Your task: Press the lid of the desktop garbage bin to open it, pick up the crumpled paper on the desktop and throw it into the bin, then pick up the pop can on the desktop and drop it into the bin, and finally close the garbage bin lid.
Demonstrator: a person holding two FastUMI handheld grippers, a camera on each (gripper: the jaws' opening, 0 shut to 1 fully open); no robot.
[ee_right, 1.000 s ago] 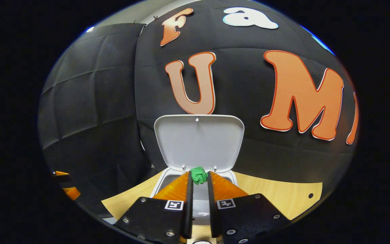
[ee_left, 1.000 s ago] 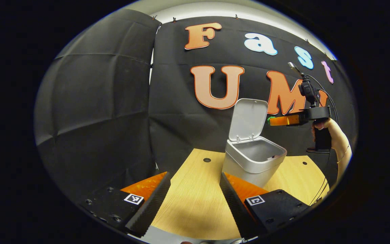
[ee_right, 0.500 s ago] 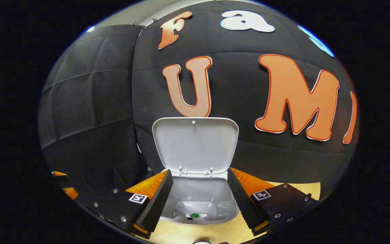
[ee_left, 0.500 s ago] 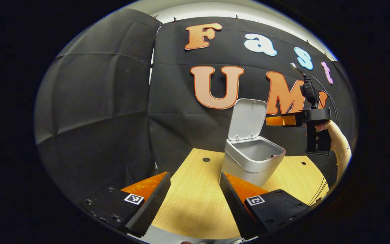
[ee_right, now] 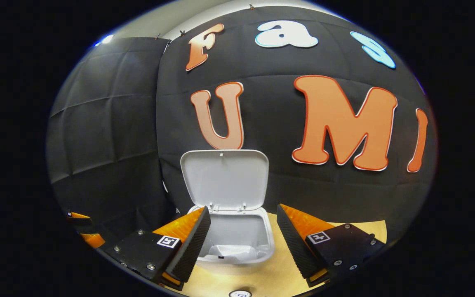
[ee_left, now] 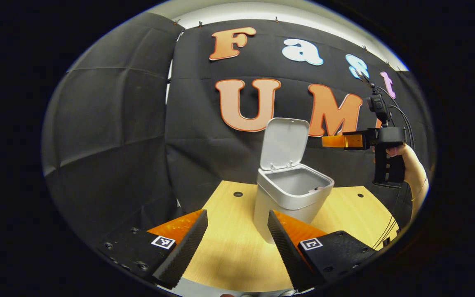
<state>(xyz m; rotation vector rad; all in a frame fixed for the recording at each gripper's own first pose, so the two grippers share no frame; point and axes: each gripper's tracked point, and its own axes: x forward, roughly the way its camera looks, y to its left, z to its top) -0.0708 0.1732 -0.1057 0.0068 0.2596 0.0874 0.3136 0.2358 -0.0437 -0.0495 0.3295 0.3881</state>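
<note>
White bin [ee_right: 237,243] is standing with its lid [ee_right: 224,179] raised. Right gripper [ee_right: 241,231] is hovering above it, jaws spread and empty. Left gripper [ee_left: 233,241] is waiting released too.

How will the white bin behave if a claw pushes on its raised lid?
The bin looks like light, thin plastic, tall and narrow, so it may slide or tip on the smooth table. Its upright lid would probably swing down on the small hinges.

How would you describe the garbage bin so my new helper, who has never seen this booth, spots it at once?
On the wooden desktop before the black cloth wall stands the garbage bin. It is a small pale box, set apart by its hinged lid standing upright and open.
</note>
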